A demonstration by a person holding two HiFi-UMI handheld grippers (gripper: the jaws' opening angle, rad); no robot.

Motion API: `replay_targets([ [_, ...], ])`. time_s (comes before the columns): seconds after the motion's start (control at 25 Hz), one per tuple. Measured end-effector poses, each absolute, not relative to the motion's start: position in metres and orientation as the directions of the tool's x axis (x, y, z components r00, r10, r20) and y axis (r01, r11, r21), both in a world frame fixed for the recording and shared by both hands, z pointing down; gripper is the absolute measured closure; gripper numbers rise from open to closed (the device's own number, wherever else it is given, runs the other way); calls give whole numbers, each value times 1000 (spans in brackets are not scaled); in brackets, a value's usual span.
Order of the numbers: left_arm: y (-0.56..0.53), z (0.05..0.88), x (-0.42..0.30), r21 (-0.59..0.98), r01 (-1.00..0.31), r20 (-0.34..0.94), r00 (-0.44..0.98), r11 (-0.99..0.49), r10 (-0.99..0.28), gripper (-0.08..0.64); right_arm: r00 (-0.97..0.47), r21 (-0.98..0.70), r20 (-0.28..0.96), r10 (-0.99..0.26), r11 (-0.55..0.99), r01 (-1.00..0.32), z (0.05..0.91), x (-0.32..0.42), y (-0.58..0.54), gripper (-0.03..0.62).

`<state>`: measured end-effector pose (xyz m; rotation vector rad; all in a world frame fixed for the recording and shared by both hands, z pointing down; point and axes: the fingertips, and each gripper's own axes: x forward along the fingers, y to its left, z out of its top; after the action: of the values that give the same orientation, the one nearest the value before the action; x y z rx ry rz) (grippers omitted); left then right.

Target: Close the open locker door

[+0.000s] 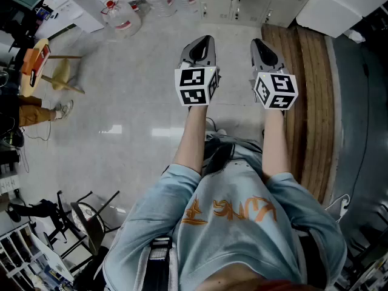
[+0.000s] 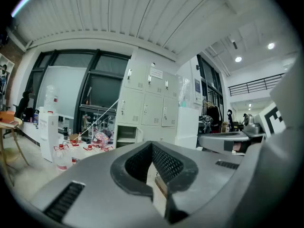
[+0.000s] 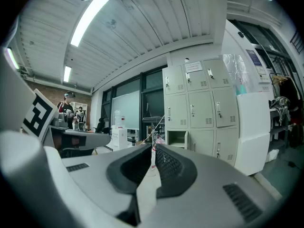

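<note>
Two closed grey hand-held grippers, left (image 1: 205,41) and right (image 1: 257,43), face boxy lockers (image 3: 199,113).

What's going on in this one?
A person holds a tool in each hand, out in front of them. The left tool and the right tool both hold nothing, and their jaws are together. They point toward a bank of lockers some way off, where one lower compartment stands open. Neither tool touches the lockers.
</note>
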<state>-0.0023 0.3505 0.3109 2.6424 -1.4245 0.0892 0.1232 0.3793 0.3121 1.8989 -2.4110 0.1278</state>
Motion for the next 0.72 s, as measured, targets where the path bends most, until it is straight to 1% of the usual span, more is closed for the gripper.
replay_targets([
  [0.24,353,309,5,92,-833,129,553,-545,-823,541,-233,-23,93,-968,232,-972,307,133,384,548],
  [0.4,351,306,10,83,-826,131,563,-557,-816,541,-233,-60,62,-970,230,-971,302,137,382,549],
  [0.72,335,295,25,76,-809,97,588,-583,-803,541,-237,-76,63,-969,232,-970,296,155,361,551],
])
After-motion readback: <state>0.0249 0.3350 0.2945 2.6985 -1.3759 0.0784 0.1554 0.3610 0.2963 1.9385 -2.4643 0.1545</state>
